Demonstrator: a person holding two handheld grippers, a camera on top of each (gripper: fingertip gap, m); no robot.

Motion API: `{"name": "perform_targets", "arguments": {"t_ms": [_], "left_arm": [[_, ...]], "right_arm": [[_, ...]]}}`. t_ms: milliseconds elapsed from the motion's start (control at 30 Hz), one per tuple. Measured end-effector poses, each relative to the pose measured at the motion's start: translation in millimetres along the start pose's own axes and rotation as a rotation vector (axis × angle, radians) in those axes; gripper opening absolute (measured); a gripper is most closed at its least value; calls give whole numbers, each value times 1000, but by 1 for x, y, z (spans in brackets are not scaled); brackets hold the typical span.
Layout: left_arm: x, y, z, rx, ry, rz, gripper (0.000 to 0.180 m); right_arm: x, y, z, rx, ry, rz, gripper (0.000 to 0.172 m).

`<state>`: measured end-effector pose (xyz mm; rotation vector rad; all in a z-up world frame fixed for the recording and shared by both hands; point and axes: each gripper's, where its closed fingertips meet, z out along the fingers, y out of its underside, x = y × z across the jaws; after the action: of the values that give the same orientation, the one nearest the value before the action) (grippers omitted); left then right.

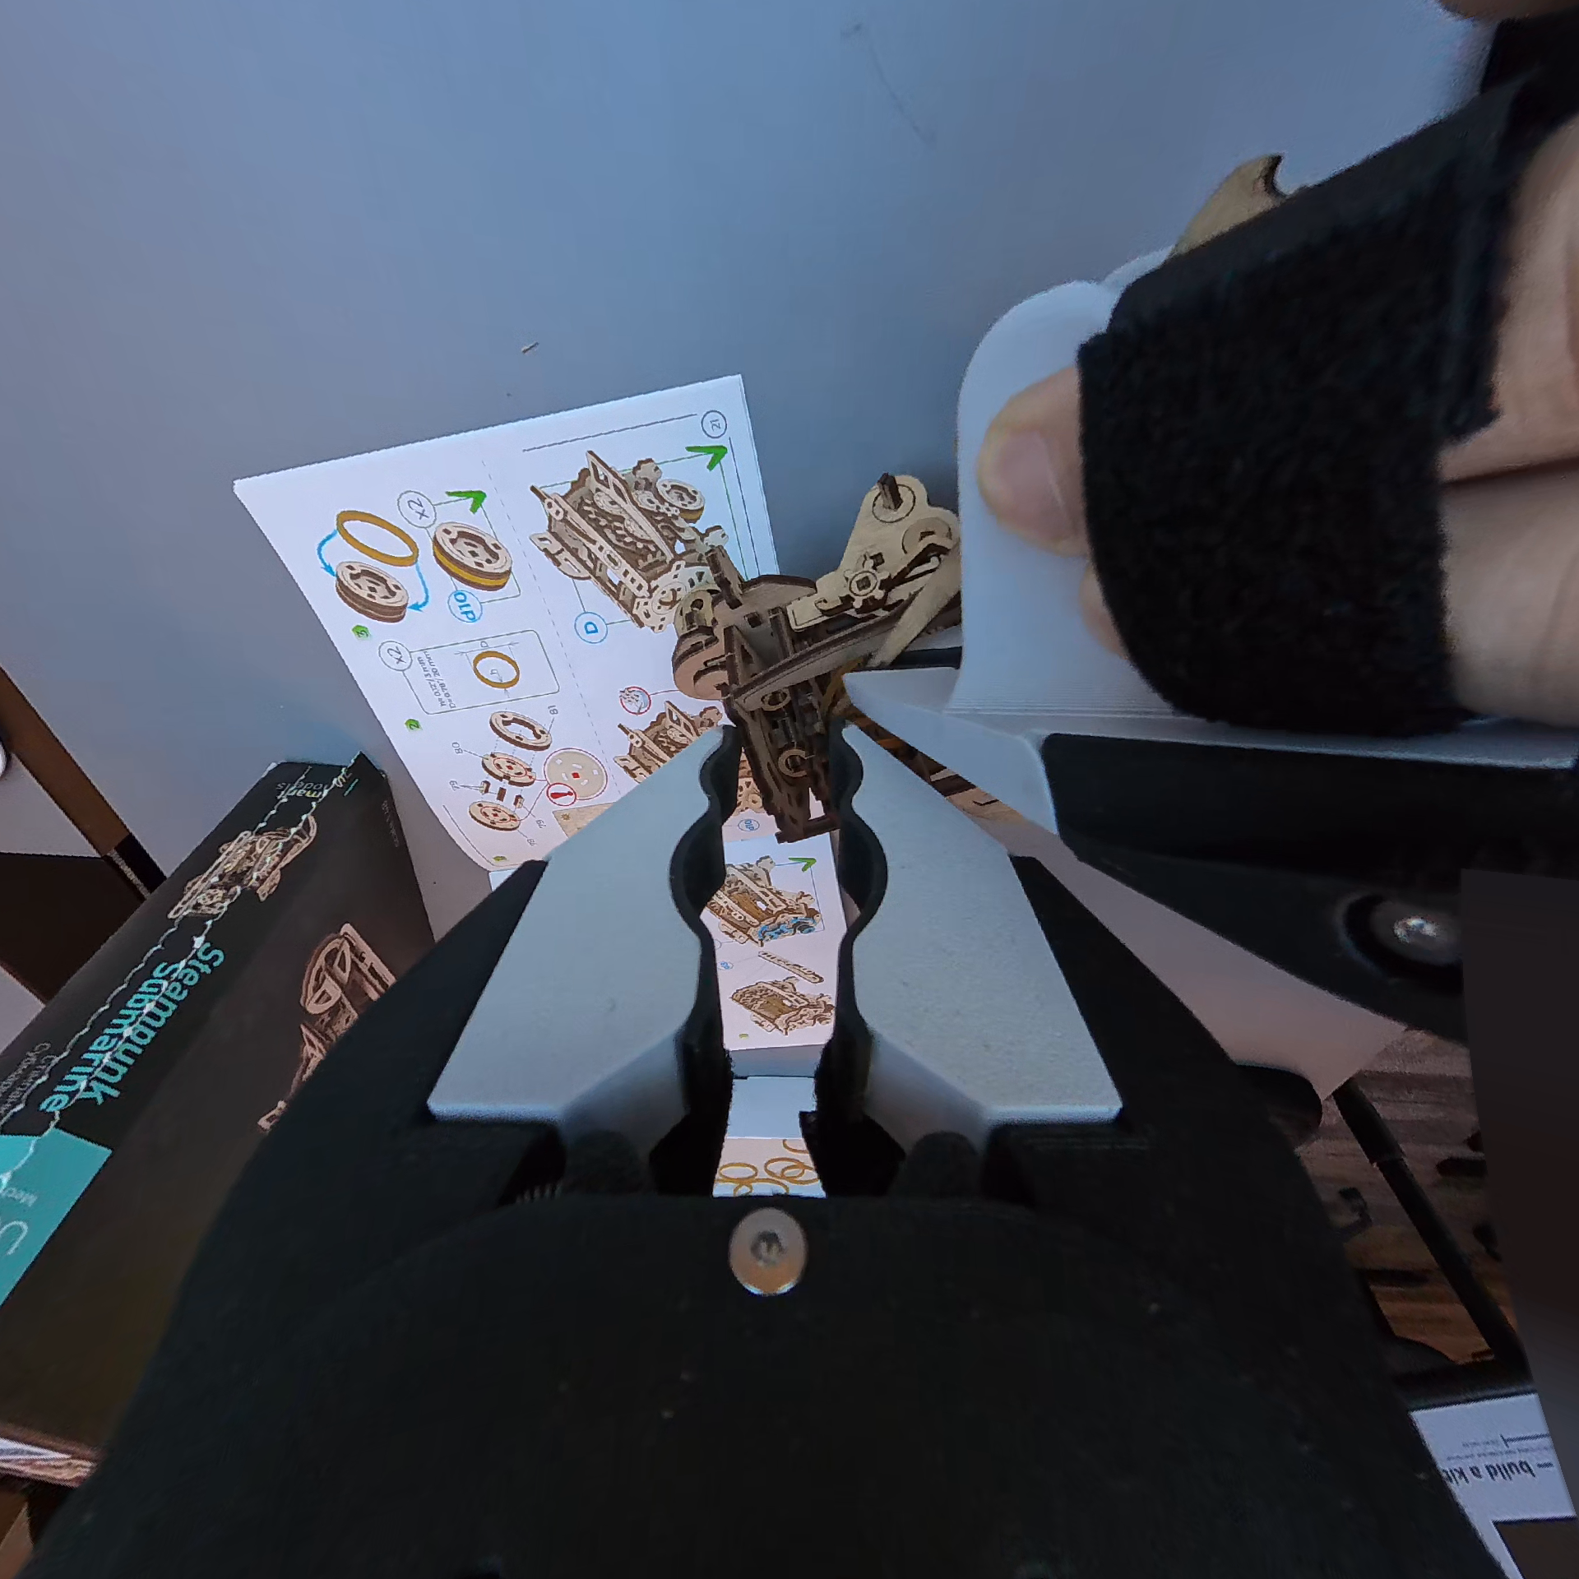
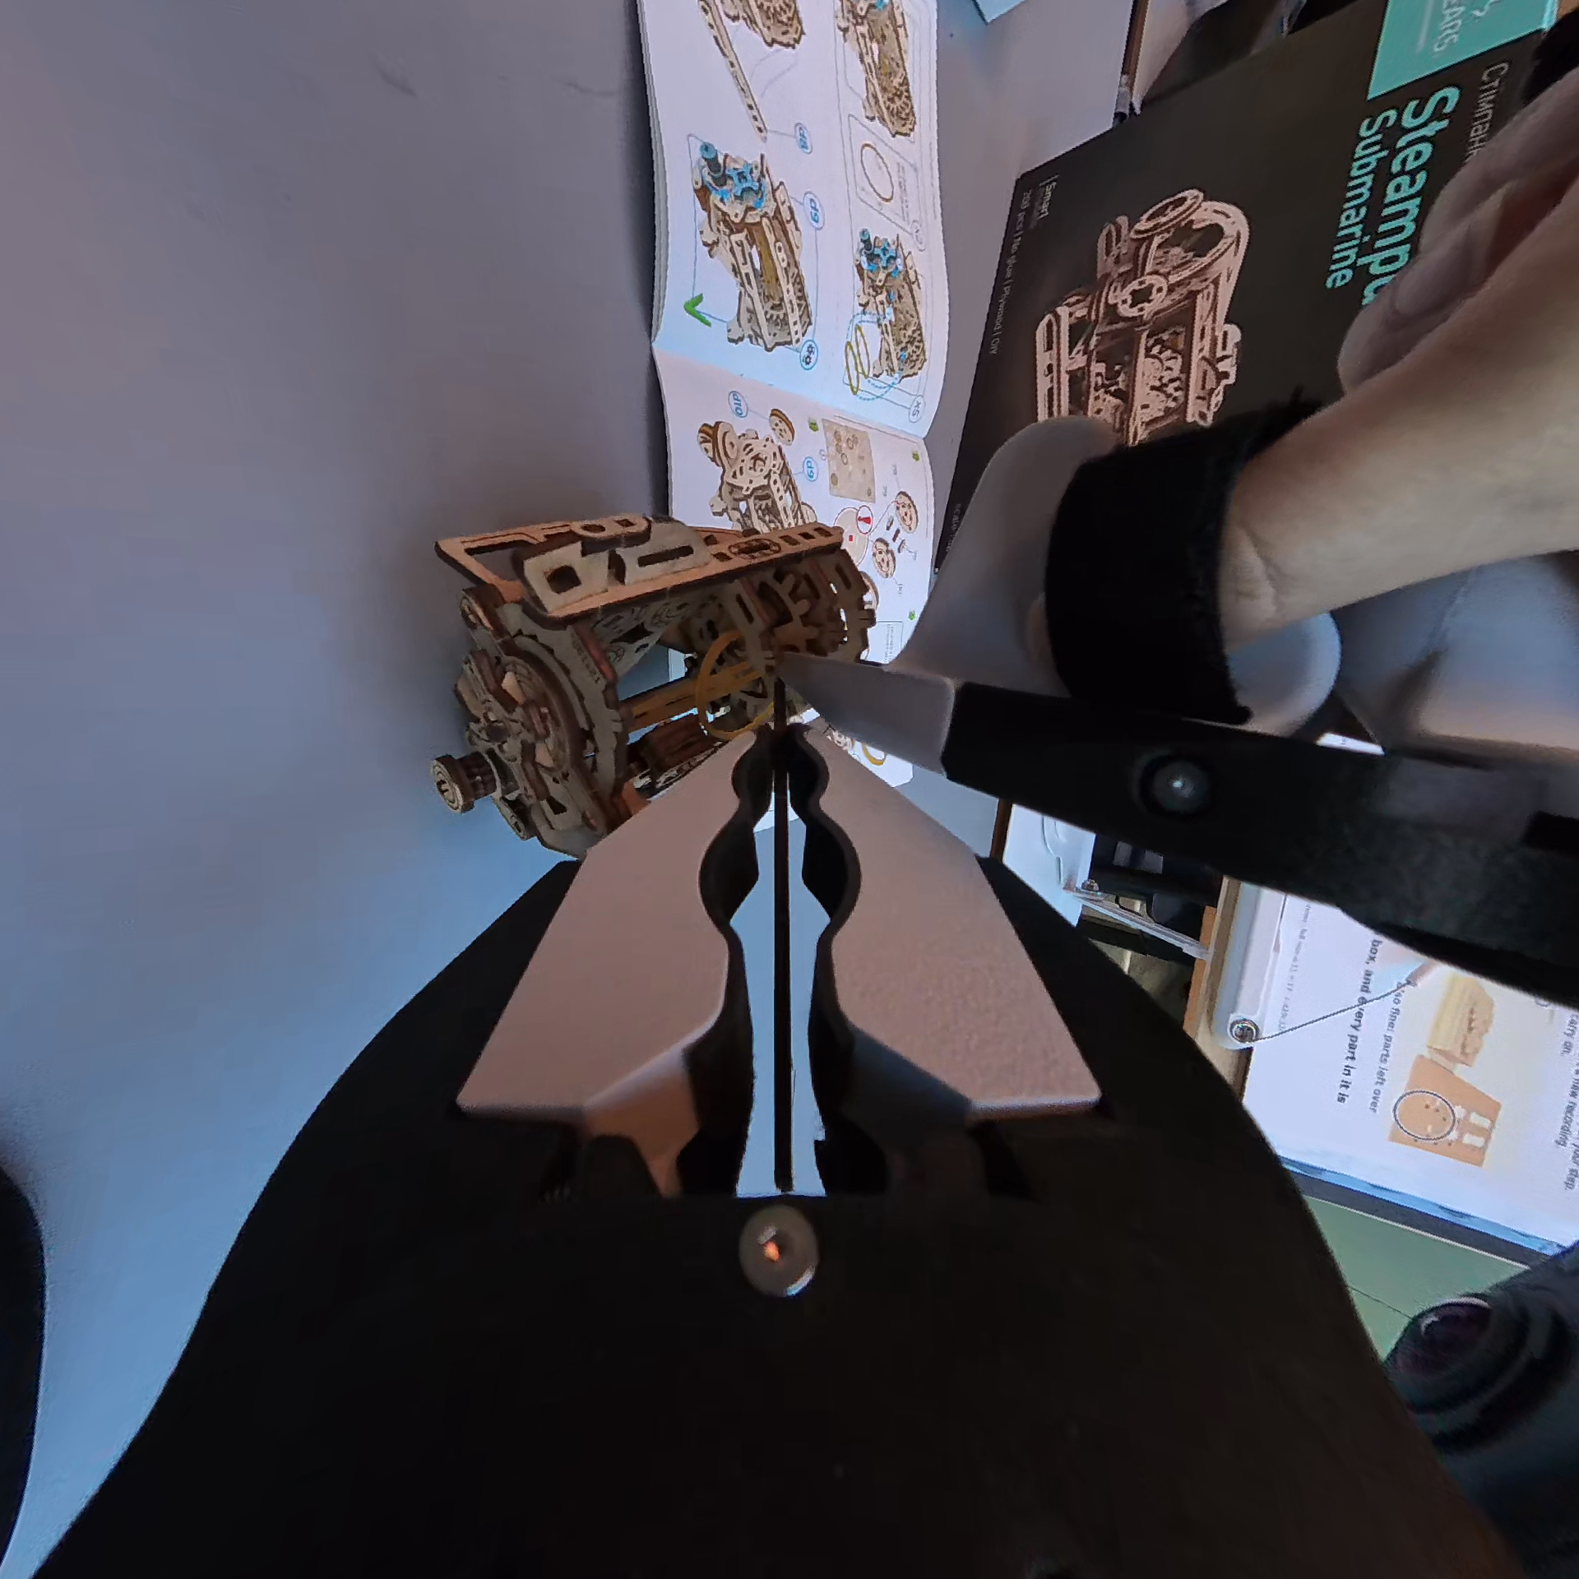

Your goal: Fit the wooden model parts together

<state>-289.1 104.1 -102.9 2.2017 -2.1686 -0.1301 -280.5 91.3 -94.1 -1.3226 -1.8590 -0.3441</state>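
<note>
My left gripper point(image 1: 782, 752) grips the wooden model point(image 1: 773, 683): both black pads press its dark frame at the fingertips, w/ the assembly projecting beyond them, over the instruction booklet point(image 1: 513, 615). My right gripper point(image 2: 779, 743) is closed on a thin dark rod point(image 2: 780, 940), which runs lengthwise between the fingers; its tip sits just past the fingertips, at the model's gear end point(image 2: 769, 615), beside a yellow rubber band point(image 2: 726, 683).

Judgement on the step: I appear to be using the rod tip to work the band or a small part at the gears. To do it well: keep the left hold steady, no twisting; advance the rod along its own axis, small moves; avoid levering sideways on thin plywood; watch that the band doesn't slip off.

Not verifiable:
- Whether the rod tip touches the band or a gear: too fine to tell.
- The left fingertip partly covers the gear end in the right view.
- The model's far side is out of sight in both views.
- The kit box point(image 1: 214, 983) is cut off at the frame edge.
- The rod's rear end is lost in shadow.
</note>
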Motion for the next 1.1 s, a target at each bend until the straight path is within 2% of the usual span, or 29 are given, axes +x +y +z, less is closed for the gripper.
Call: {"name": "perform_targets", "arguments": {"t_ms": [900, 1100], "left_arm": [[0, 0, 0, 22, 9, -6, 18], [0, 0, 0, 37, 10, -2, 18]], "right_arm": [[1, 1, 2, -44, -21, -19, 1], [0, 0, -1, -74, 15, -73, 1]]}}
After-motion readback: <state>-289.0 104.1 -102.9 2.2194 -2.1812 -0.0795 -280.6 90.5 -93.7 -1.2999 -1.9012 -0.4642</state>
